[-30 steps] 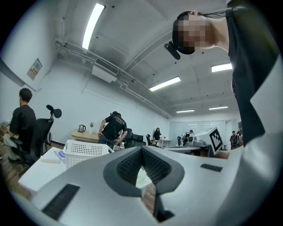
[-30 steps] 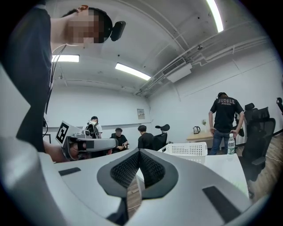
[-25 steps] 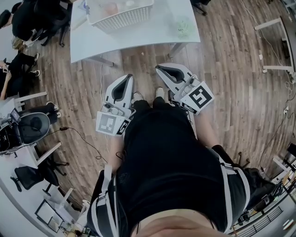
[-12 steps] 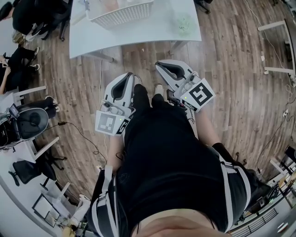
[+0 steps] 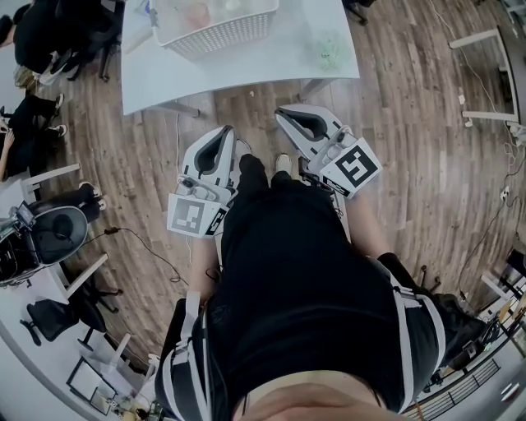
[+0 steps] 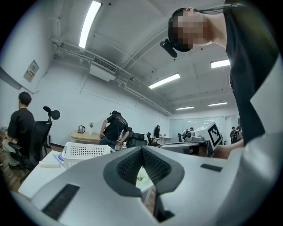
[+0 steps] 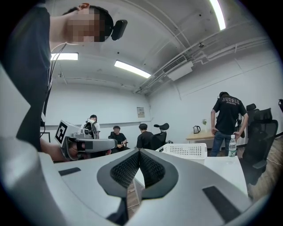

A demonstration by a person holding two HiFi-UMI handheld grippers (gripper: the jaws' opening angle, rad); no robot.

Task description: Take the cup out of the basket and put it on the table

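A white lattice basket (image 5: pixel 222 31) stands on the white table (image 5: pixel 255 64) at the top of the head view. Something pinkish-orange (image 5: pixel 196 15) shows inside it; I cannot tell whether it is the cup. My left gripper (image 5: pixel 227 131) and right gripper (image 5: pixel 283 115) are held level in front of the person's body, short of the table's near edge. Both are shut, with nothing between the jaws. The left gripper view has the basket (image 6: pixel 86 151) ahead to the left, beyond the shut left gripper (image 6: pixel 141 150). The right gripper view has the basket (image 7: pixel 188 151) ahead to the right of the shut right gripper (image 7: pixel 139 152).
A pale green object (image 5: pixel 330 51) lies on the table's right part, and a water bottle (image 7: pixel 231 145) stands near its far side. Several people and black office chairs (image 5: pixel 57 226) are around. A white frame (image 5: pixel 493 82) stands on the wooden floor at right.
The person has taken a step and both grippers have shifted a little toward the table. Their jaws have stayed shut.
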